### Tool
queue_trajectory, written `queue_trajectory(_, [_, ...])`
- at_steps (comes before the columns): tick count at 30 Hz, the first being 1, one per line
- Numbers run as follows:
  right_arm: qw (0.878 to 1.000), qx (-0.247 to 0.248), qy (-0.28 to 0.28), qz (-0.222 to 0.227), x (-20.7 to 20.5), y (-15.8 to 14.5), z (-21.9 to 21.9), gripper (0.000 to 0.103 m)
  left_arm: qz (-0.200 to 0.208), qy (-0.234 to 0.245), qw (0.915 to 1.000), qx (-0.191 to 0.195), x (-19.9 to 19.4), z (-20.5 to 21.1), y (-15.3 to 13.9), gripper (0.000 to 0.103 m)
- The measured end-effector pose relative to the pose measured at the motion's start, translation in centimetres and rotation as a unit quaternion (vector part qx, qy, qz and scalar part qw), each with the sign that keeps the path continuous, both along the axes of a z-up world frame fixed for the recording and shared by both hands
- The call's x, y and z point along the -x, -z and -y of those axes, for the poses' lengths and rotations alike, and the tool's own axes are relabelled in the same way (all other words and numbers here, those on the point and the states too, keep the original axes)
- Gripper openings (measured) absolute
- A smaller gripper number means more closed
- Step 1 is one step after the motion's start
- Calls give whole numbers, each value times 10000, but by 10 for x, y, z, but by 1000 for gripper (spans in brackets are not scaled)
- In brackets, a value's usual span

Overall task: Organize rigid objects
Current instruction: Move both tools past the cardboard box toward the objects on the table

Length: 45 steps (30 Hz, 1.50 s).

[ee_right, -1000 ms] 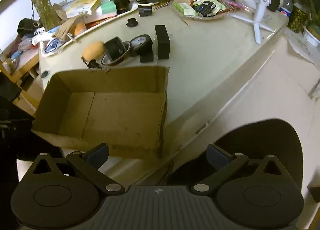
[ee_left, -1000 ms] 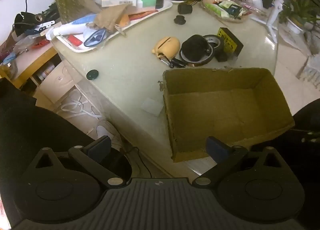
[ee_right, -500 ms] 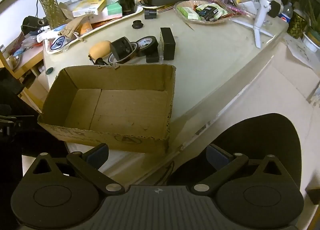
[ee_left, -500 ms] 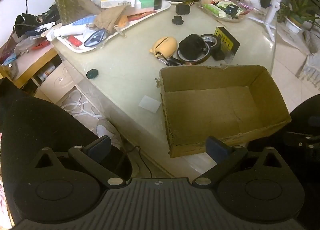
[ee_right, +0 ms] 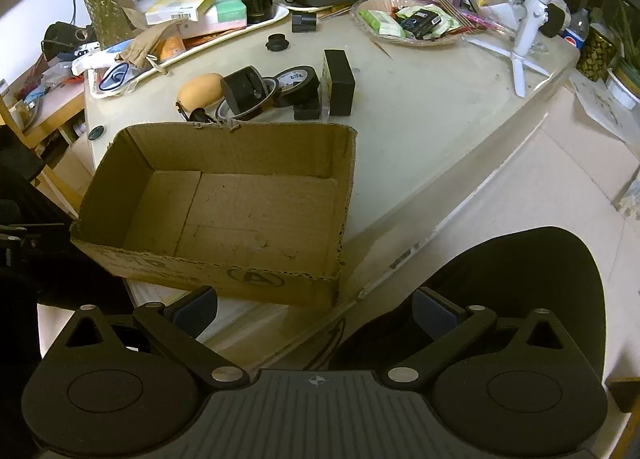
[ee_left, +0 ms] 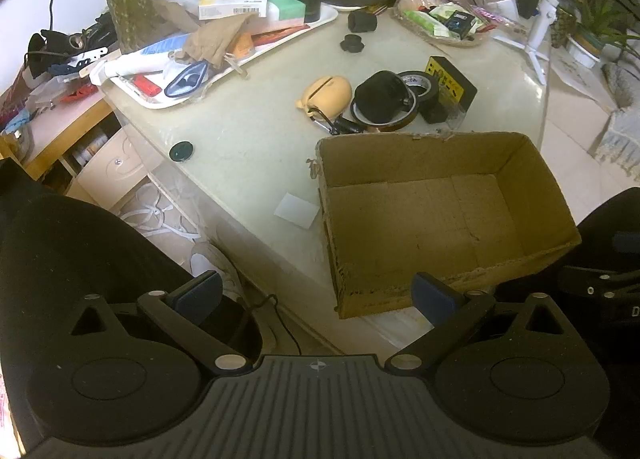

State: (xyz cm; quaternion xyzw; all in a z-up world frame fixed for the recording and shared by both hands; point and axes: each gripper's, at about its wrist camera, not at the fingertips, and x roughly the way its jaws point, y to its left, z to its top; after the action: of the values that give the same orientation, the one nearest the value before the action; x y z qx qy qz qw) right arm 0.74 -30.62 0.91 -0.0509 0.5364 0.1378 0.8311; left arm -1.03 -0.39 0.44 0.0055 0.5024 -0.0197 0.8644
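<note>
An open, empty cardboard box (ee_left: 516,163) (ee_right: 344,179) sits at the near edge of the pale table (ee_left: 248,139). Behind it lies a cluster: a tan pouch (ee_left: 325,90) (ee_right: 200,88), a black round object in a tape ring (ee_left: 380,96) (ee_right: 242,89), a black tape roll (ee_left: 420,84) (ee_right: 296,81) and a black block with a yellow face (ee_left: 452,81) (ee_right: 339,77). My left gripper (ee_left: 316,295) is open and empty, short of the box's near left corner. My right gripper (ee_right: 316,309) is open and empty, short of the box's near right corner.
A white tray (ee_left: 316,21) piled with boxes, cloth and a dark bottle stands at the back left. A wicker dish of packets (ee_right: 408,25) and a white tripod (ee_right: 528,31) stand at the back right. Small black caps (ee_left: 352,44) and a dark disc (ee_left: 181,150) lie loose.
Both grippers have drawn back and up a little from the table; the box and the cluster sit slightly higher in both views. Jaws stay open. Nothing on the table moved.
</note>
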Motion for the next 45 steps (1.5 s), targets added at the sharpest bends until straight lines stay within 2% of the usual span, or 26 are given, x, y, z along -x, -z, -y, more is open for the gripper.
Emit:
queue_trajectory(10, [10000, -25, -23, -46, -4, 1, -1, 103, 79, -58, 9999, 24, -1, -1, -1, 103])
queue_trajectory(22, [10000, 3, -18, -37, -9, 0, -1, 103, -24, 0, 9998, -192, -7, 3, 2, 103])
queue_trajectory(45, [9997, 181, -9, 189, -31, -10, 2, 103, 348, -13, 9993, -128, -29, 1, -13, 103])
